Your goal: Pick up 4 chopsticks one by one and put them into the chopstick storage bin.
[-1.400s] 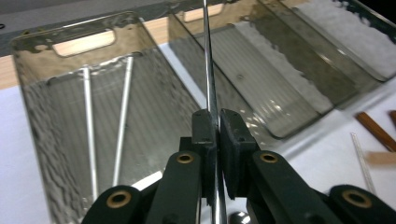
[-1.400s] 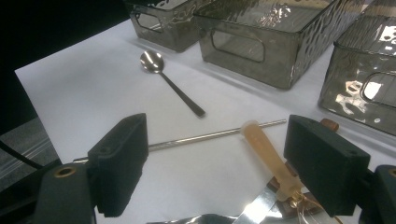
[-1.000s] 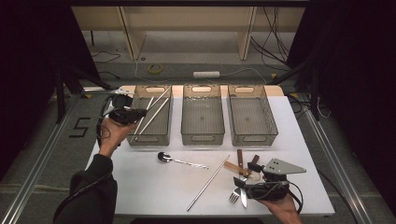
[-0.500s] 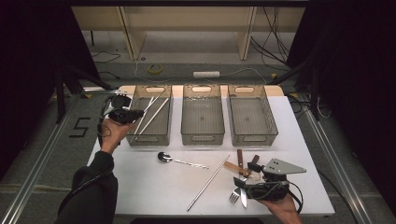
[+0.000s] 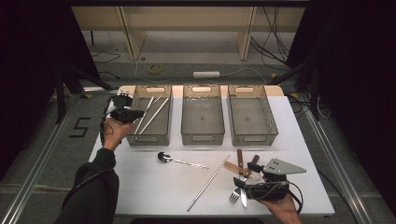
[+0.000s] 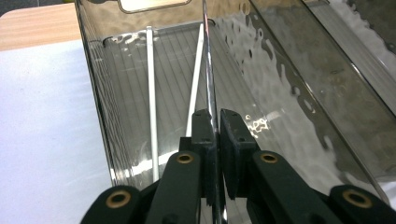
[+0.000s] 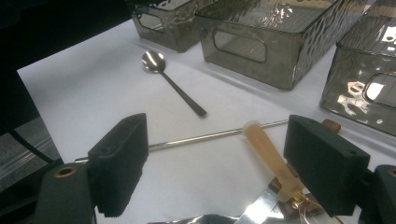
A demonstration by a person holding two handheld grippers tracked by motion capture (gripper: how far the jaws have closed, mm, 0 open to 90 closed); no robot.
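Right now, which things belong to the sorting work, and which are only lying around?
In the work: left gripper, its metal straw, left bin, spoon, fork, long straw.
Lying about: tape roll, power strip, floor cables.

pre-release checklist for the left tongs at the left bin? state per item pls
1. Left tongs clamped on the metal rod: ok, the pads meet on it.
2. Rod over the left bin: ok, it slants across the bin's inside.
3. Room in the bin: ok, two white sticks lie on its floor, with free floor beside them.
4. Rod's far tip resting on the floor or wall: cannot tell, the tip runs out of the left gripper view.
5. Right tongs free: ok, jaws wide open above the table, holding nothing.
6. Next items within reach: ok, spoon and a second rod lie on the table.
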